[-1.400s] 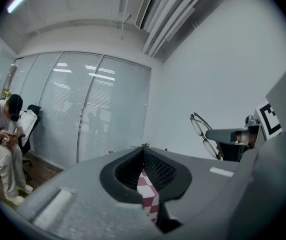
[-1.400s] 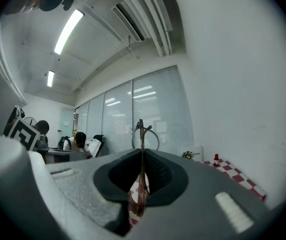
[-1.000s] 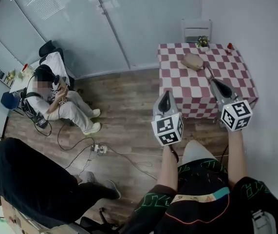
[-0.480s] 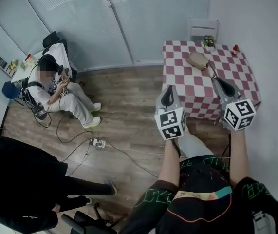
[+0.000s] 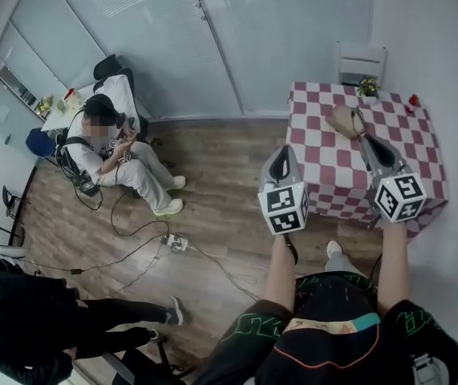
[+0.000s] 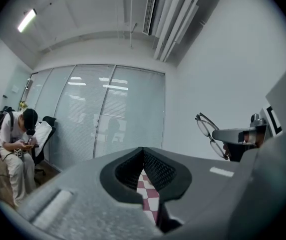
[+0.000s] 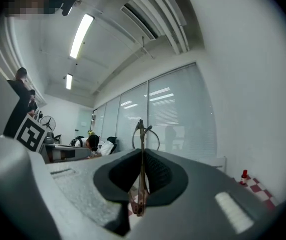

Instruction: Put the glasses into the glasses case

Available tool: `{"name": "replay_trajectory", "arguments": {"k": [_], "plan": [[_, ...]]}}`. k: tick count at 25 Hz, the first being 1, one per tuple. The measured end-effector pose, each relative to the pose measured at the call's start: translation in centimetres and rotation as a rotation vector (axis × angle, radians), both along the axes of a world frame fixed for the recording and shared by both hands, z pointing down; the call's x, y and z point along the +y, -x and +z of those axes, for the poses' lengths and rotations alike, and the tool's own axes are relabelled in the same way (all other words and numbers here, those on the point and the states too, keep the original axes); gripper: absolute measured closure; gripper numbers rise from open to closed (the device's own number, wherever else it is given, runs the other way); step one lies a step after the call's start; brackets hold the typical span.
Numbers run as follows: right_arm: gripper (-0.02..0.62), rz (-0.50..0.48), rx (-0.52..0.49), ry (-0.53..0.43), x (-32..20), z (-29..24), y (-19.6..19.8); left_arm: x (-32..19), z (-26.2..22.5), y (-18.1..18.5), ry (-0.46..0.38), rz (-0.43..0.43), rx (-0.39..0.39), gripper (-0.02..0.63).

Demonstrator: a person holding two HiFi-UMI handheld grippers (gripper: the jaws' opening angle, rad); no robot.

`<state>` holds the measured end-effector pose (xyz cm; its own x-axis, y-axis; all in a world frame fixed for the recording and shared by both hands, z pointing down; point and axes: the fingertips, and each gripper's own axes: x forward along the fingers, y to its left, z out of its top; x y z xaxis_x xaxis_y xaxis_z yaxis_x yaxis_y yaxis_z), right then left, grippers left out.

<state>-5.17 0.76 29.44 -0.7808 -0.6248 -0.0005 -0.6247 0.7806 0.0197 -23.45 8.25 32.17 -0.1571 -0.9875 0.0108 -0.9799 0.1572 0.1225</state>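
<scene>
The right gripper (image 7: 141, 154) pinched the folded glasses (image 7: 141, 133) edge-on, held level, probably for sliding into the tan glasses case (image 5: 341, 119) on the checked table (image 5: 325, 171) at upper right, while the left gripper (image 6: 143, 151), jaws pressed together, held nothing.

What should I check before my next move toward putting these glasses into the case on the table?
1. Glasses gripped: ok. The right gripper is shut on the glasses.
2. Left gripper free: ok. The left gripper has its jaws together with nothing between them.
3. Case located: ok. The tan glasses case lies on the checkered table.
4. Case open: cannot tell. It is too small in the head view.
5. Room around the case: ok. The small plant and the red object stand apart from it at the far edge.
</scene>
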Motion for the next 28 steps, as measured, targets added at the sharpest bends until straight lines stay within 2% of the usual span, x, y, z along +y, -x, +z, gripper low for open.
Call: {"name": "replay_trajectory", "arguments": {"k": [6,16,19,23,28], "plan": [[0.577,0.096,-0.007,0.093,-6.0,4.1,-3.9,-5.1,4.4,-3.1,0.08,0.05,-0.004,0.597],[0.577,0.205,0.005,0.198,-12.1,9.3,-10.1,-12.9,8.9,-6.4,0.18,0.117,0.056,0.597],[0.577,0.211,0.006,0.226,-13.9,10.8,-11.0,-15.0,10.2,-7.9,0.203,0.132,0.061,0.597],[0.577,0.209,-0.001,0.287,-16.2,13.2,-11.6,-17.3,12.7,-10.0,0.274,0.156,0.056,0.597],[0.577,0.187,-0.01,0.31,-19.6,15.2,-11.7,-20.1,15.2,-10.8,0.34,0.138,0.048,0.597]]}}
